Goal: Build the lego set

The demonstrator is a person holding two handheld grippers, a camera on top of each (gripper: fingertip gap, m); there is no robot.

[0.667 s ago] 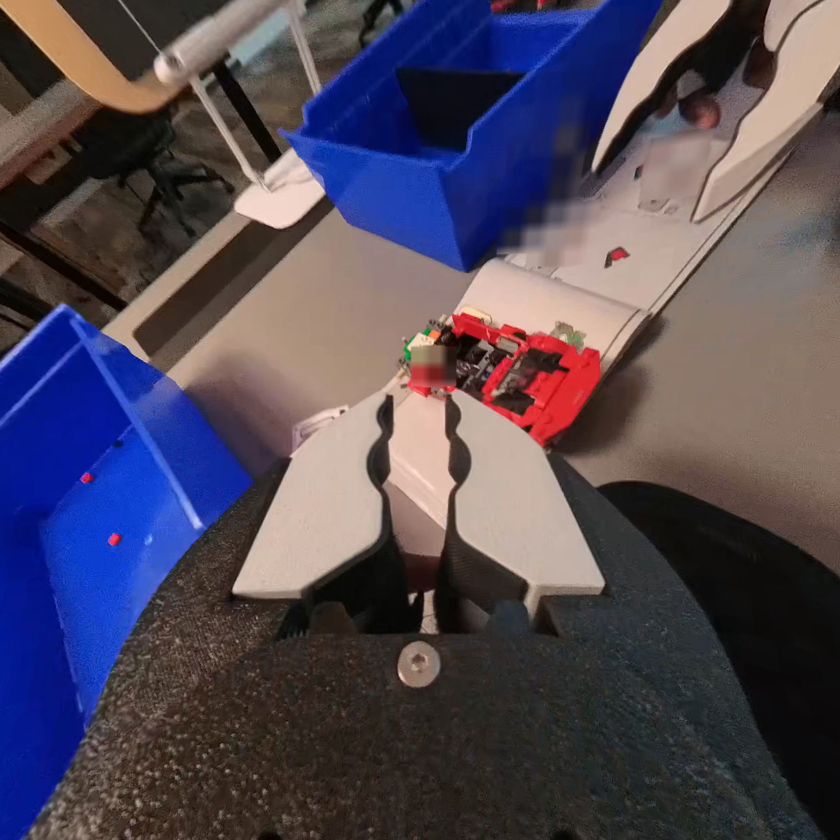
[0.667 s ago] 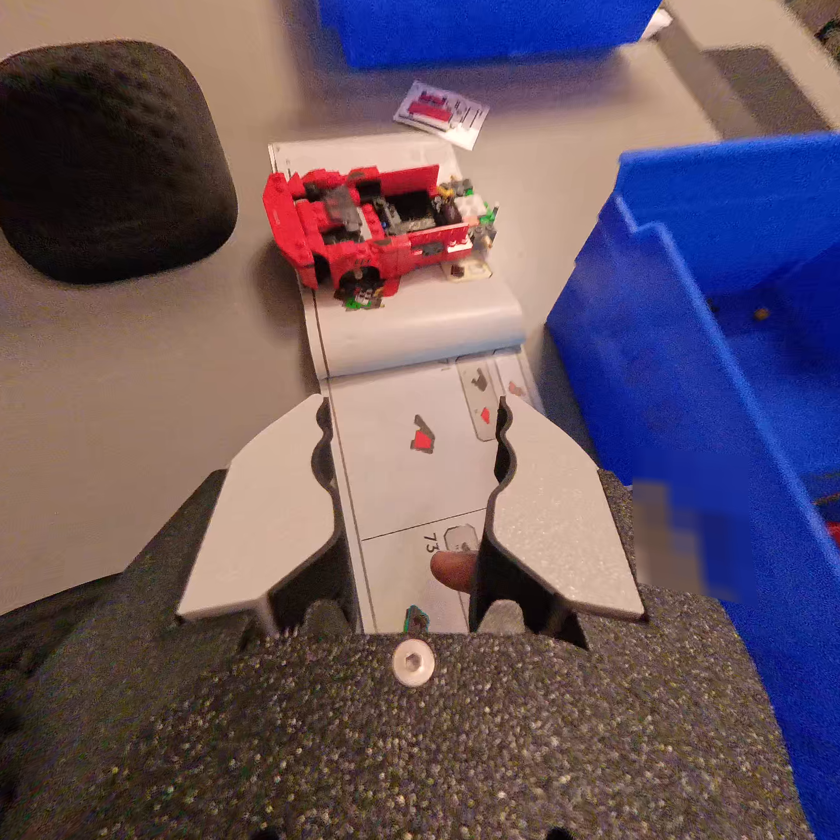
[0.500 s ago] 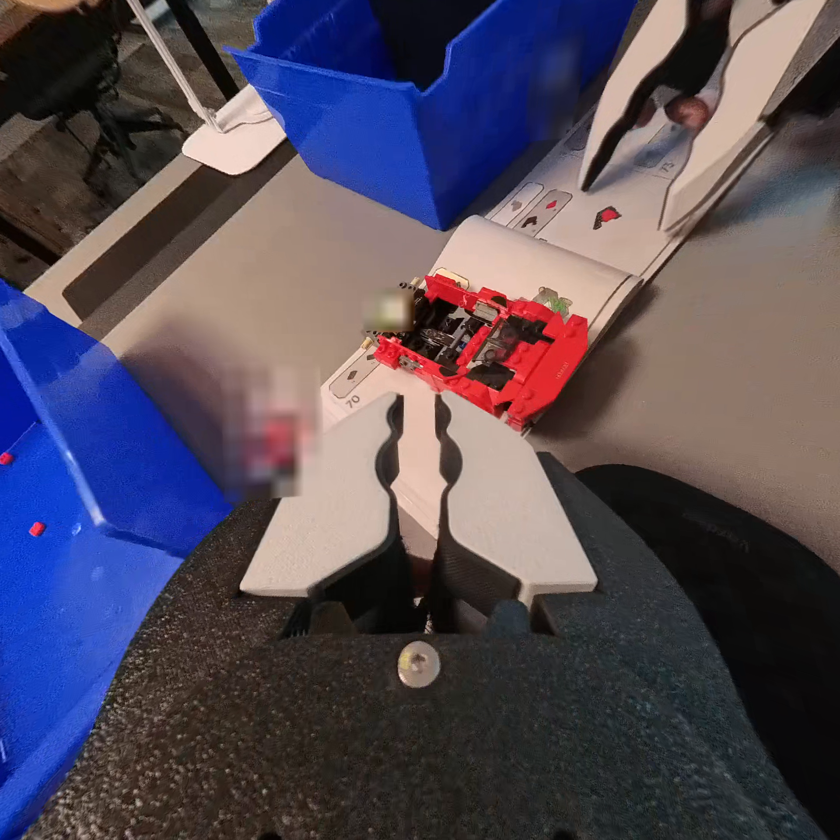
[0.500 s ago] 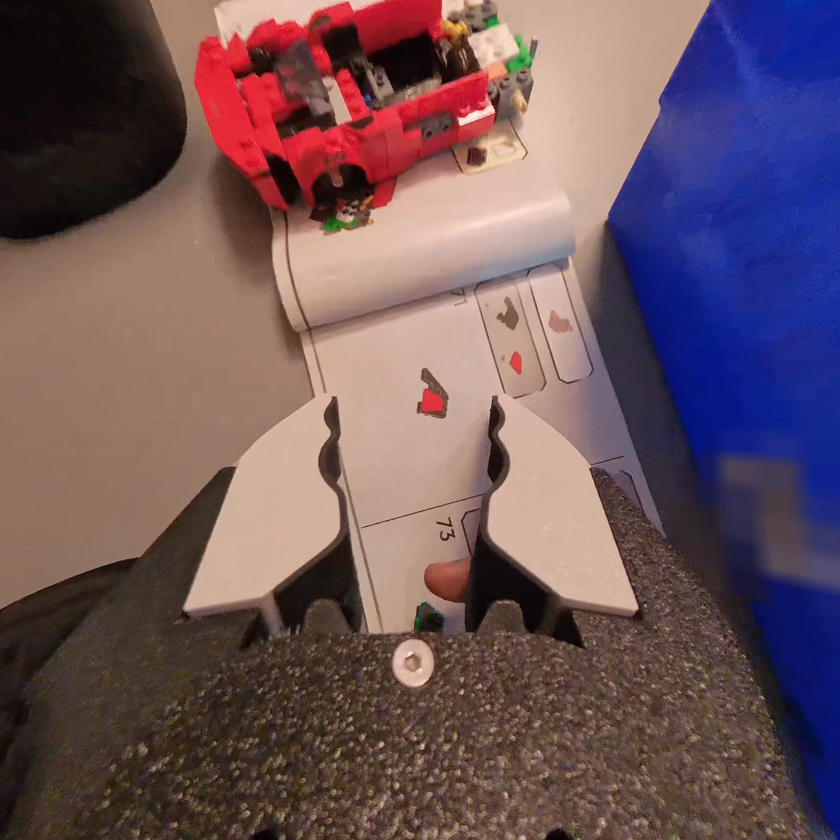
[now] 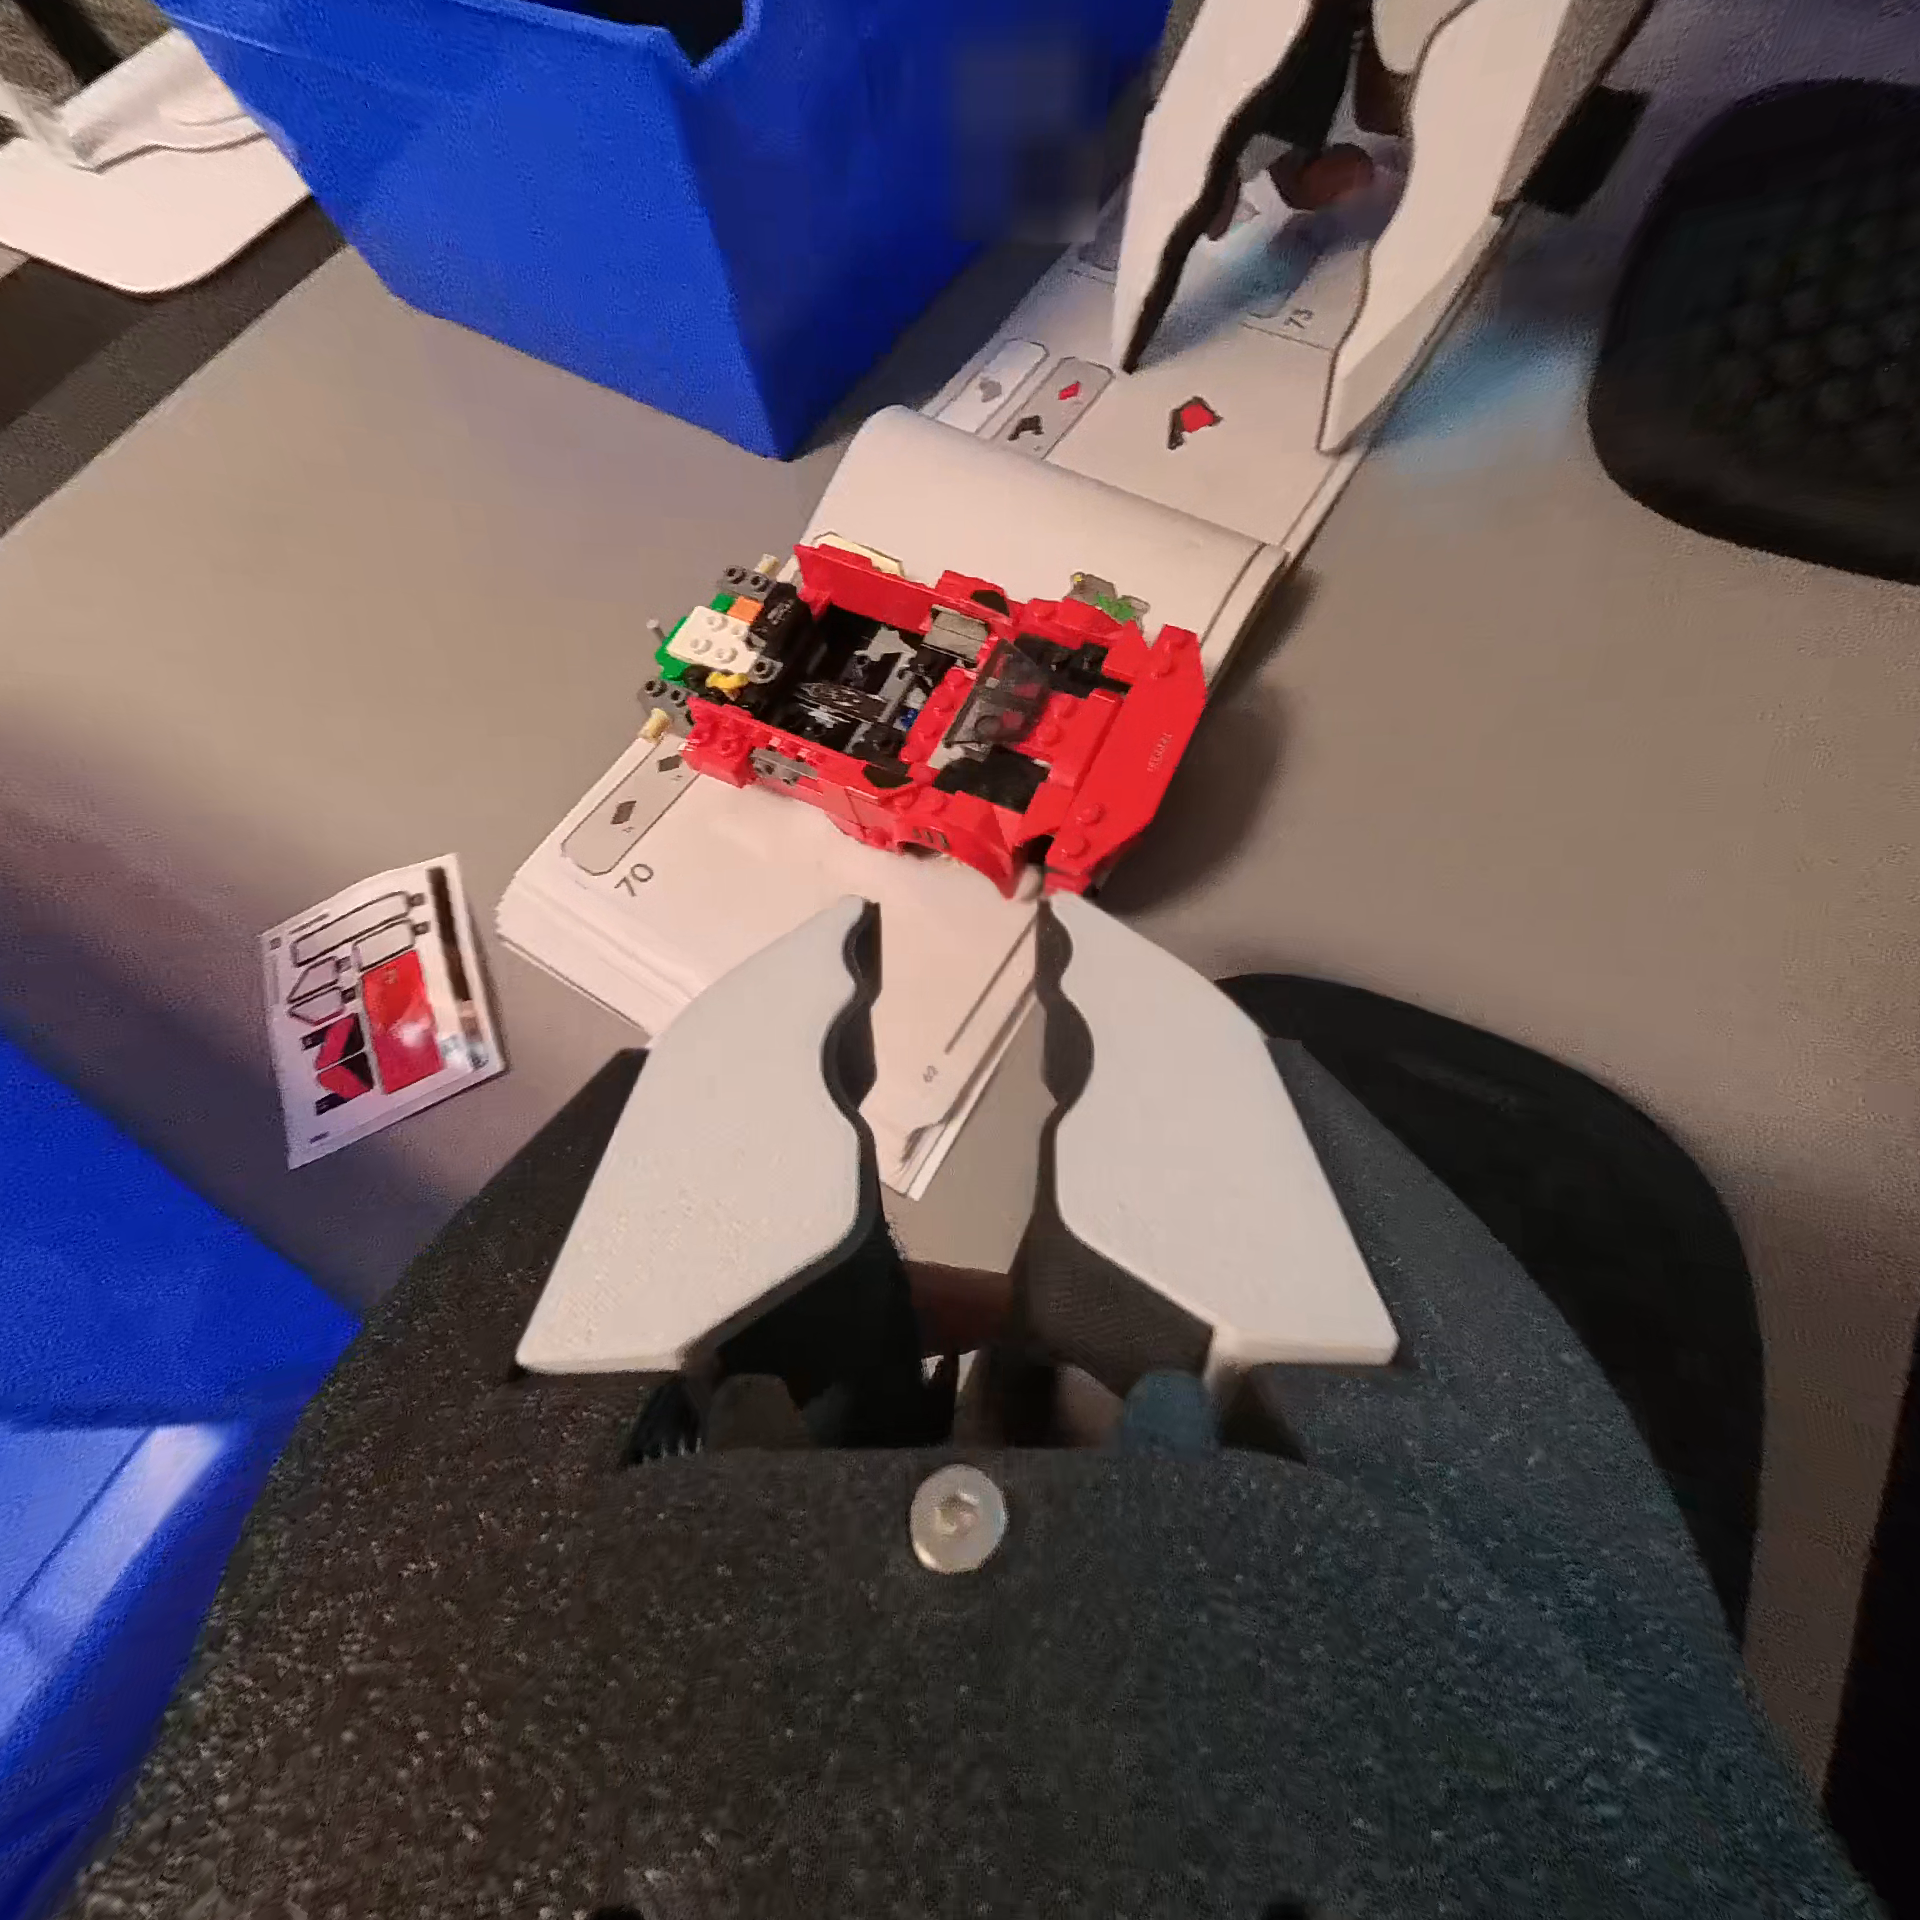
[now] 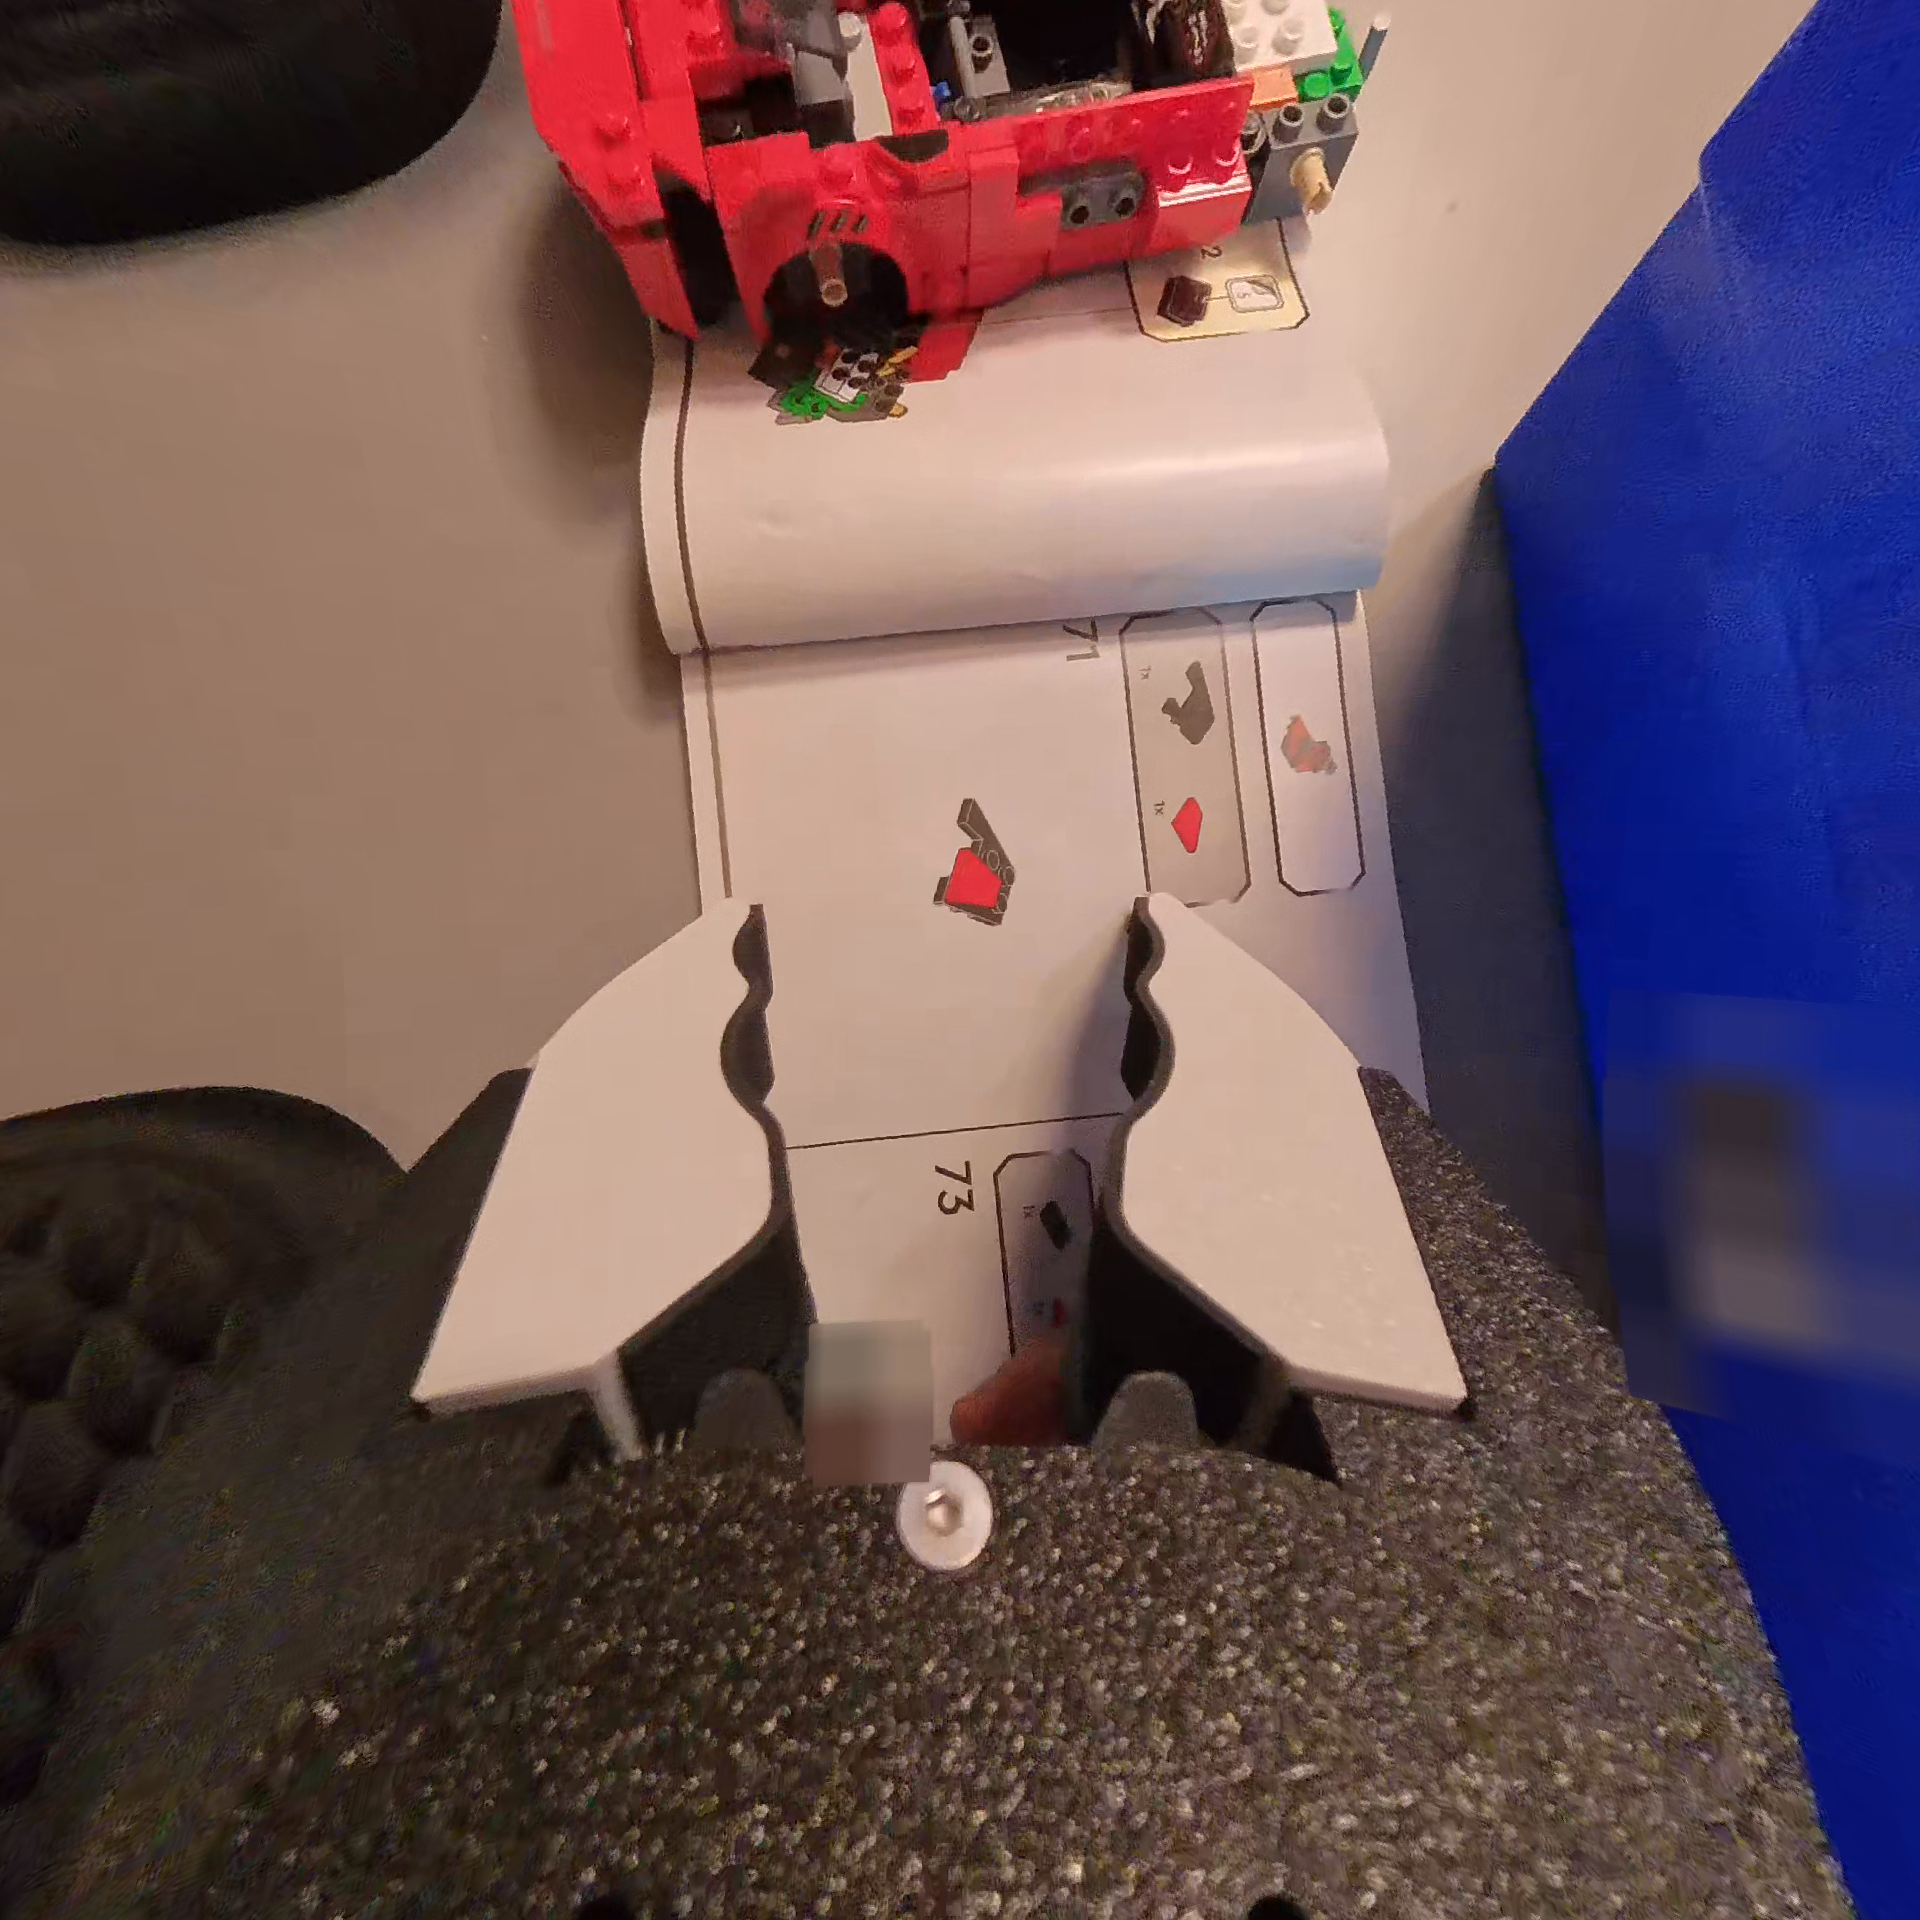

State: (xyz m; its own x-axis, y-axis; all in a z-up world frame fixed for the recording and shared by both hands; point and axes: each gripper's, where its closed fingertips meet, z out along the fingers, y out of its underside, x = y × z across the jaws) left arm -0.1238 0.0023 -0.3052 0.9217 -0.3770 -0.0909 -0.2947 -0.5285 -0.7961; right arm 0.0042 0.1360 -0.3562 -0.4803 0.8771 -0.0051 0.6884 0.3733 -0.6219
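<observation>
Ahead: lego car (image 5: 935, 727) on booklet (image 6: 1018, 499), between both empty, spread fingers (image 5: 727, 1122).

Workshop-like bench: grey tabletop (image 5: 312, 540), blue parts bins (image 5: 623, 156).

Two blue bins (image 5: 582, 187) (image 5: 94, 1403) stand on the grey table (image 5: 312, 582).

Red lego car (image 5: 940, 727) (blue bins (image 5: 644, 197))
</observation>
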